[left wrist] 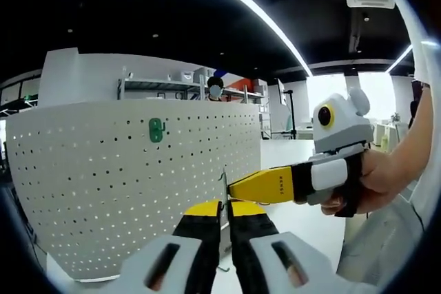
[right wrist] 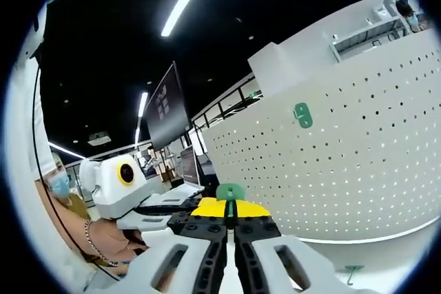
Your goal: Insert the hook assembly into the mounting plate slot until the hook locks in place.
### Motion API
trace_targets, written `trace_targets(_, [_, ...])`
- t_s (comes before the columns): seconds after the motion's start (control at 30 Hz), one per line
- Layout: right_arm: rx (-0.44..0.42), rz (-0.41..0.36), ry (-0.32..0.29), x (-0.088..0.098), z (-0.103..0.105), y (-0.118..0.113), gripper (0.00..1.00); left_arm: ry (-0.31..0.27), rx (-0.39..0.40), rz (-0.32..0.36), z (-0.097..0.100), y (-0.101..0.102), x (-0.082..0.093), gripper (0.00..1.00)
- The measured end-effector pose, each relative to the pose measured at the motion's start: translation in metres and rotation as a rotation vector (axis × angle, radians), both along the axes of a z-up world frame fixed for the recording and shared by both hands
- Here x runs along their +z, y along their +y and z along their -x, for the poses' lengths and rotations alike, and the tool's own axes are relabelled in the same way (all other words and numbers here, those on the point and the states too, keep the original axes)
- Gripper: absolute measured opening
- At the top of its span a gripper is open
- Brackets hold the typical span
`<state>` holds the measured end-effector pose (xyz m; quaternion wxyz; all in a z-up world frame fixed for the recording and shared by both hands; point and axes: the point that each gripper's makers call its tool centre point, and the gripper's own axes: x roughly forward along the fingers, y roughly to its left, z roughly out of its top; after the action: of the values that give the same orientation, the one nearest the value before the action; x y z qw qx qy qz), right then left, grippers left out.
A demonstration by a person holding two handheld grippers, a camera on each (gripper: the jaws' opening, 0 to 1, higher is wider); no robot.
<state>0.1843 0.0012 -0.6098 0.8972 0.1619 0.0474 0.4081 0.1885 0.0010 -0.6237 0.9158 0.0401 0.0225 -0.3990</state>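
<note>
My hand-held grippers are showing white bodies, black jaws and yellow tips: the left hand-held gripper (left wrist: 224, 219), the right hand-held gripper (right wrist: 230, 219). I'm wearing a bead bracelet (right wrist: 91, 244).

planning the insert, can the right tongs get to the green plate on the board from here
Probably yes: the plate faces the right tongs across open air, nothing between, though they hold a green piece.
</note>
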Motion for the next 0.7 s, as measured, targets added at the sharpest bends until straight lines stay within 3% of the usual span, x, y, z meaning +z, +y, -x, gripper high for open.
trace_targets(0.13, [0.008,-0.008,0.01,-0.001,0.001,0.0,0.0,0.022,0.004,-0.002,-0.001,0.001,-0.003,0.08])
trace_targets(0.2, [0.013,-0.004,0.01,-0.001,0.002,0.001,0.0,0.051,0.008,0.002,-0.002,0.001,-0.007,0.19])
trace_targets(0.53, [0.012,-0.016,0.017,-0.001,0.002,0.0,0.0,0.046,0.012,-0.017,-0.003,0.001,-0.012,0.5])
trace_targets(0.7, [0.016,-0.016,0.025,-0.002,0.003,0.0,0.0,0.046,0.004,-0.038,-0.002,-0.004,-0.018,0.73])
